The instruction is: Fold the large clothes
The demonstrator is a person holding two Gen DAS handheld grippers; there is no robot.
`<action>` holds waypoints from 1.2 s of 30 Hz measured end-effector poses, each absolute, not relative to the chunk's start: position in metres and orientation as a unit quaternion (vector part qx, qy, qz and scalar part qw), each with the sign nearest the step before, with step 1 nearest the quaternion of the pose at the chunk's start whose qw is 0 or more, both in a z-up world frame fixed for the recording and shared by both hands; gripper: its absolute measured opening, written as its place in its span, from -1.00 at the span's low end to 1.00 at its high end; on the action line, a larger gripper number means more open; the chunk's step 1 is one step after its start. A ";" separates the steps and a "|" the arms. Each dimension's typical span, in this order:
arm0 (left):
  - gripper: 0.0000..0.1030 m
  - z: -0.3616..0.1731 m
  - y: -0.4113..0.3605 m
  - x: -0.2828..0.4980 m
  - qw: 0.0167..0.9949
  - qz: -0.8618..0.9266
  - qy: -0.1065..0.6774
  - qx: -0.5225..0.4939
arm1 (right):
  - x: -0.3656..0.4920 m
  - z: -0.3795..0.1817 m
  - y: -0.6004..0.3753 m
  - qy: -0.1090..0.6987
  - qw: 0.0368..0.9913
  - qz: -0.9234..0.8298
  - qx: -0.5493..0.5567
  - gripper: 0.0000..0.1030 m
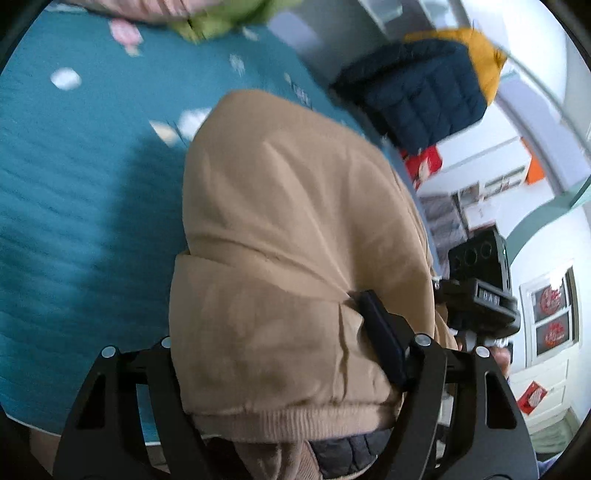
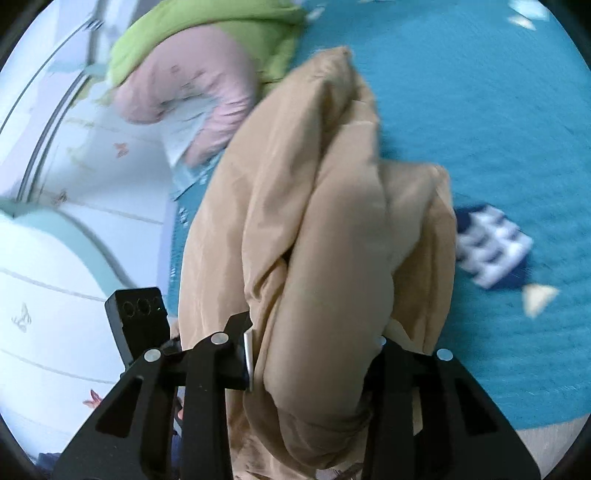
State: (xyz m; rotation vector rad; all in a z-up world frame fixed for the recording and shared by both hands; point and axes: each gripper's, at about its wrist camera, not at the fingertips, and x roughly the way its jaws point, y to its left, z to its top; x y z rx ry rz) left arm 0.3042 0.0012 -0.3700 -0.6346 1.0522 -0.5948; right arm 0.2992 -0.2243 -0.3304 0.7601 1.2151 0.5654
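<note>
- The tan jacket (image 1: 295, 229) is the thing being folded; it hangs bunched above the teal bedspread (image 1: 74, 192), gripped at two places by the two tongs.
- The left tongs (image 1: 284, 354) are clamped on the jacket near its ribbed hem (image 1: 295, 421). One dark finger (image 1: 380, 332) presses into the cloth on the right side of the bundle; the other finger is hidden under the fabric.
- A dark quilted lining (image 1: 351, 454) shows just below that hem.
- The right tongs (image 2: 314, 354) are shut on a thick roll of the same jacket (image 2: 314, 221), which fills the gap between the jaws and spills out in front of them.
- In the left wrist view the other tool's black body (image 1: 480, 280) sits just to the right of the jacket.
- Beyond the jacket in the right wrist view, a pink garment (image 2: 192, 92) and a green garment (image 2: 229, 33) lie together at the far edge of the bedspread (image 2: 480, 110).
- To the right of the jacket in that view, a blue-and-white folded cloth (image 2: 491, 247) lies on the bedspread, near the jacket; contact cannot be judged.
- In the left wrist view a navy and yellow padded coat (image 1: 424, 88) sits past the jacket, up and to its right.
- Both views are blurred.
</note>
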 end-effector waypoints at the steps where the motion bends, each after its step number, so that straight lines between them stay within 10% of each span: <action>1: 0.40 -0.365 0.011 0.305 0.782 -0.268 0.480 -0.294 | 0.306 -0.328 -0.213 0.545 0.719 0.265 0.341 -0.37; 17: 0.40 -0.341 0.355 0.355 0.865 -0.093 0.422 -0.255 | 0.446 -0.366 0.128 0.525 0.691 0.380 0.320 -0.37; 22: 0.40 -0.376 0.405 0.363 0.855 -0.039 0.441 -0.270 | 0.450 -0.401 0.172 0.545 0.709 0.343 0.289 -0.32; 27: 0.52 -0.398 0.431 0.331 0.853 -0.033 0.424 -0.303 | 0.446 -0.430 0.156 0.579 0.719 0.288 0.255 0.14; 36: 0.53 -0.319 0.428 0.298 0.908 -0.033 0.302 -0.290 | 0.437 -0.423 0.145 0.574 0.743 0.266 0.218 0.32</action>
